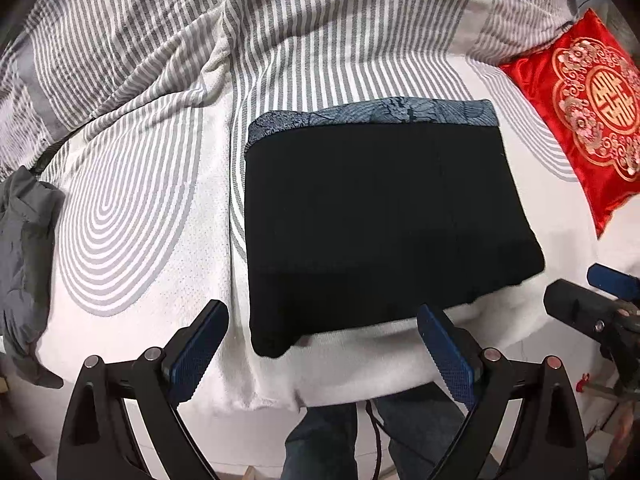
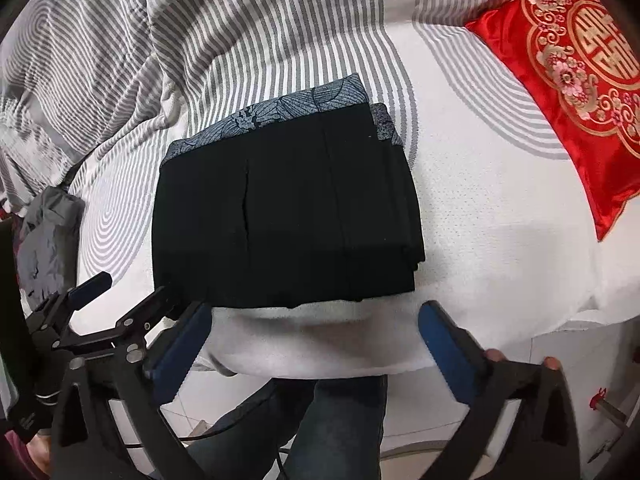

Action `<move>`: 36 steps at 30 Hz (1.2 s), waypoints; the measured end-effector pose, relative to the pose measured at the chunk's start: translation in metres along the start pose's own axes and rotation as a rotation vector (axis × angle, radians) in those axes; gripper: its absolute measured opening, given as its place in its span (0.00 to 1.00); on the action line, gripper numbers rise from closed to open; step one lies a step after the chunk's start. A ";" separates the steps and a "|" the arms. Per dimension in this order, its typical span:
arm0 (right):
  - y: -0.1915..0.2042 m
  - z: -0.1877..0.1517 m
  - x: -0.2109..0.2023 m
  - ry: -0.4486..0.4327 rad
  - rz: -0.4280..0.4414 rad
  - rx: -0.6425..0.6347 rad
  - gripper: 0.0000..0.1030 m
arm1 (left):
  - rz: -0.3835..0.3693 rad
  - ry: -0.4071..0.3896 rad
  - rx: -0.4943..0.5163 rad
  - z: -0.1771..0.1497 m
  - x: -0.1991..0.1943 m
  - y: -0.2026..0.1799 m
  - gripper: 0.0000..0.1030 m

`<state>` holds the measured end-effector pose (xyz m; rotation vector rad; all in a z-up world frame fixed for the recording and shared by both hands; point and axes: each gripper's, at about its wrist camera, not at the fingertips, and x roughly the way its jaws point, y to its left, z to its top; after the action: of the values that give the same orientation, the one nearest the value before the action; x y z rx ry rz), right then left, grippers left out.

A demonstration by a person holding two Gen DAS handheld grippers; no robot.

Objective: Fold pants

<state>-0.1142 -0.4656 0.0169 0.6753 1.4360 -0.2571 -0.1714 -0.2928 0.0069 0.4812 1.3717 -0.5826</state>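
Pants (image 1: pixel 380 216) folded on bed (image 1: pixel 520 160); red cushion (image 1: pixel 592 112) right, grey jacket (image 1: pixel 24 260) left; both claws (image 1: pixel 320 344) (image 2: pixel 316 344) gaping, empty.

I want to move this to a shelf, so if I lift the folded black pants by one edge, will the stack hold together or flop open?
The folded black pants would probably flop open: they are soft cloth in loose layers, stepped along the right edge. Likely light, so a push may slide them across the white bedcover. Lifting from underneath with both claws seems safer.

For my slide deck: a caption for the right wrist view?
Folded black pants rest on the bed; the open right tool holds nothing.
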 end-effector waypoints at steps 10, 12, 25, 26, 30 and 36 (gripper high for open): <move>0.008 -0.018 -0.024 -0.016 -0.039 0.021 1.00 | -0.029 0.001 0.064 -0.014 -0.031 0.002 0.93; 0.010 -0.020 -0.026 -0.006 -0.042 0.020 1.00 | -0.035 0.000 0.072 -0.016 -0.037 0.002 0.93; 0.010 -0.012 -0.035 0.027 -0.063 -0.072 1.00 | 0.029 0.011 -0.015 -0.024 -0.049 -0.012 0.93; 0.009 -0.010 -0.035 0.030 -0.063 -0.079 1.00 | 0.036 0.010 -0.023 -0.024 -0.050 -0.014 0.93; 0.006 -0.007 -0.035 0.047 -0.054 -0.107 1.00 | 0.061 0.010 -0.053 -0.025 -0.055 -0.019 0.93; 0.004 -0.001 -0.038 0.055 -0.044 -0.147 1.00 | 0.083 0.001 -0.088 -0.022 -0.062 -0.024 0.93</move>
<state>-0.1184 -0.4705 0.0550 0.5345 1.5080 -0.1660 -0.2098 -0.2905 0.0655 0.4644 1.3664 -0.4524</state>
